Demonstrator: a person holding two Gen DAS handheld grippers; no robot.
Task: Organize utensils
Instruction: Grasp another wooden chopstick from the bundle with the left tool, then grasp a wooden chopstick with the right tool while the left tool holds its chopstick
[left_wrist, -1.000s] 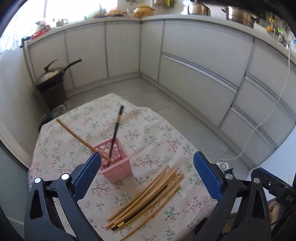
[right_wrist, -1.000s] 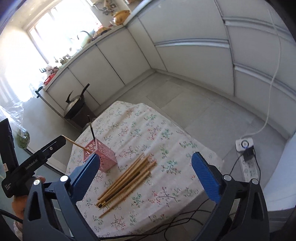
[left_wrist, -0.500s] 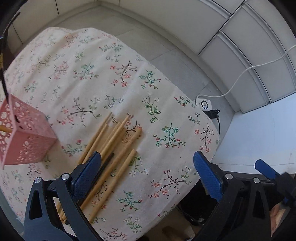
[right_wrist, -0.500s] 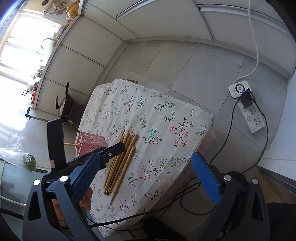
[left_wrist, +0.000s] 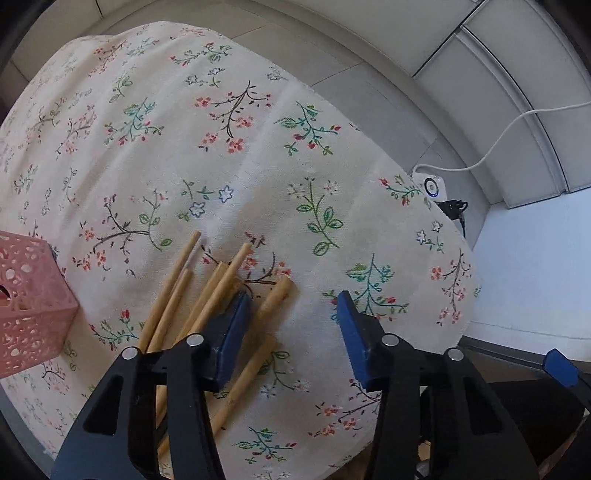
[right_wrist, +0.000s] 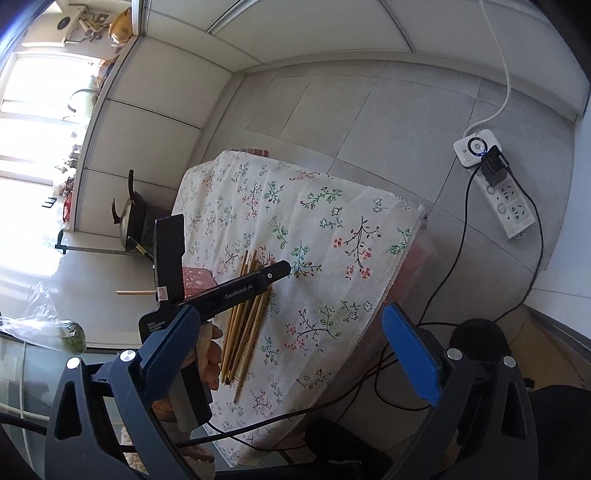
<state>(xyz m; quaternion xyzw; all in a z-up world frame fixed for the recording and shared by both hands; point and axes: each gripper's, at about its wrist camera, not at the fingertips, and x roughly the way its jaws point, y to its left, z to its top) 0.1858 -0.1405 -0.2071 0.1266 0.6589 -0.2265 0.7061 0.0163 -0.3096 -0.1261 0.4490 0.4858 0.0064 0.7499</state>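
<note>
Several wooden chopsticks (left_wrist: 207, 291) lie in a loose bundle on the floral tablecloth (left_wrist: 229, 155); they also show in the right wrist view (right_wrist: 247, 317). My left gripper (left_wrist: 291, 314) is open, low over the bundle's far ends, its left finger (left_wrist: 229, 328) resting among the sticks and one stick between the fingers. A pink perforated holder (left_wrist: 26, 306) stands at the left, partly hidden in the right wrist view (right_wrist: 195, 278). My right gripper (right_wrist: 291, 347) is open and empty, high above the table's near right side.
The left gripper's body (right_wrist: 221, 291) and the hand on it cross the right wrist view. A white power strip (right_wrist: 495, 181) with black cables lies on the tiled floor right of the table. A dark pot (right_wrist: 133, 218) stands by the cabinets.
My left gripper has dropped down onto the chopstick bundle and its fingers have narrowed. My right gripper has risen and tilted to look down on the table.
</note>
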